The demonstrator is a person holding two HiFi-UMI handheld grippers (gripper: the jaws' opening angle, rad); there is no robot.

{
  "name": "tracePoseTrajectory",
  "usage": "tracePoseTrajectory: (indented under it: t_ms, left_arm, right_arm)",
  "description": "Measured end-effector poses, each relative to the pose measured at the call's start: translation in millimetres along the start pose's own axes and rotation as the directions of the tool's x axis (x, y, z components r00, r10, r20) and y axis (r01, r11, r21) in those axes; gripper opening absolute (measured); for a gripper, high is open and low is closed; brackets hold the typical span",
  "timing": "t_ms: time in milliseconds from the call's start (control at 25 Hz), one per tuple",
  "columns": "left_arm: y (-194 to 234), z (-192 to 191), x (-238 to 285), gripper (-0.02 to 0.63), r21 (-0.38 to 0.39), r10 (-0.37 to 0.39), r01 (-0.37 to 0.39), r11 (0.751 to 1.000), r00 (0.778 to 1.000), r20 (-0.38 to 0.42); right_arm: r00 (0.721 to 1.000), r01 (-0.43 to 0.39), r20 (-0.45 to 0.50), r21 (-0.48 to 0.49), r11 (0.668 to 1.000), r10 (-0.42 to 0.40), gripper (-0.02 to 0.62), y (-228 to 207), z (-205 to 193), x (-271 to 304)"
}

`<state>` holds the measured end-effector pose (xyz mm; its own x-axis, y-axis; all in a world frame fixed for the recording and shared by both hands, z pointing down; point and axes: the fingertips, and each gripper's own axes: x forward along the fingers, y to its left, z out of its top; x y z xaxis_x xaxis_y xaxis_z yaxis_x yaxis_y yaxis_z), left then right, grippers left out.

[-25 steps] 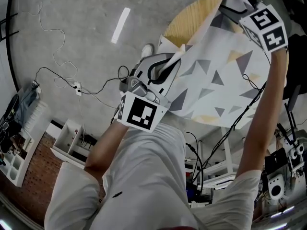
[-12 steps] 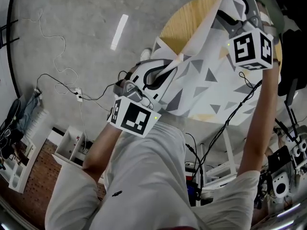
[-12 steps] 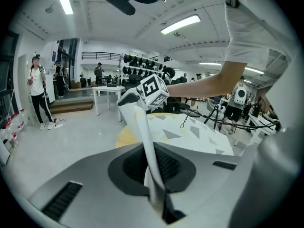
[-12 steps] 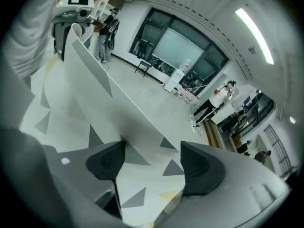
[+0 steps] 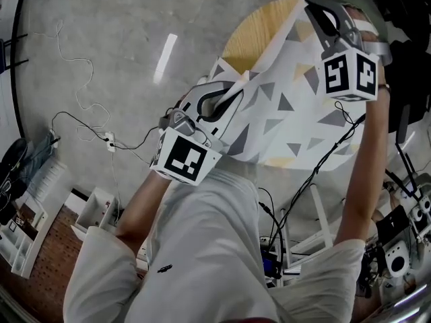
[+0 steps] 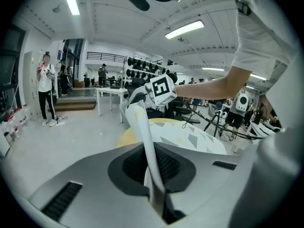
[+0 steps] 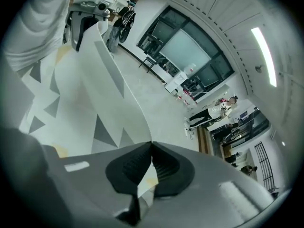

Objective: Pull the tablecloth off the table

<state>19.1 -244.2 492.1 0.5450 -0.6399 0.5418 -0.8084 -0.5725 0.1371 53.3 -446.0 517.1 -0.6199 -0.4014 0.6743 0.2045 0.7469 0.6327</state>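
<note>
A white tablecloth point(image 5: 289, 113) printed with grey and yellow triangles lies over a round wooden table point(image 5: 259, 36). My left gripper point(image 5: 237, 94) is shut on the cloth's near left edge, and a raised fold of cloth point(image 6: 142, 122) runs out from between its jaws point(image 6: 151, 172). At the far side of the table, my right gripper point(image 5: 315, 7) is shut on another edge. In the right gripper view the cloth point(image 7: 80, 94) passes into the closed jaws point(image 7: 147, 164). Bare wood shows to the left of the lifted cloth.
Cables point(image 5: 87, 106) and a power strip point(image 5: 108, 123) lie on the concrete floor at left. A white shelf unit point(image 5: 94, 204) stands near my legs. Camera gear on stands point(image 5: 397, 247) crowds the right. A person point(image 6: 46, 87) stands far off.
My right gripper has moved down and left over the table and closed on the cloth's far edge. The cloth has bunched toward me, baring more wood. The left gripper has kept its hold.
</note>
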Motion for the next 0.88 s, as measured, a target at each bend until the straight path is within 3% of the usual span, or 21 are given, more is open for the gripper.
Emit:
tracePoseTrajectory:
  t_ms: [120,360,520,880]
  left_arm:
    - [-4,7,-10,0.012,-0.003,0.015,-0.015,1.000,1.000,0.011]
    - [-7,8,-79,0.012,-0.027,0.018,-0.017,0.999,0.999,0.034]
    - [-1,8,-111,0.013,-0.058,-0.023,0.026,0.998,0.998,0.057]
    - [-19,35,-154,0.013,0.033,-0.140,0.137,0.990,0.987,0.083]
  right_arm:
    - [0.999,0.008,-0.042,0.012,1.000,-0.007,0.011,5,-2,-20]
    - [0.995,0.043,-0.096,0.151,0.988,-0.028,0.011,17,49,-75]
    - [0.993,0.074,-0.109,0.322,0.944,-0.040,0.011,26,75,-106]
    - [0.981,0.159,-0.175,0.496,0.854,-0.082,0.011,70,104,-203]
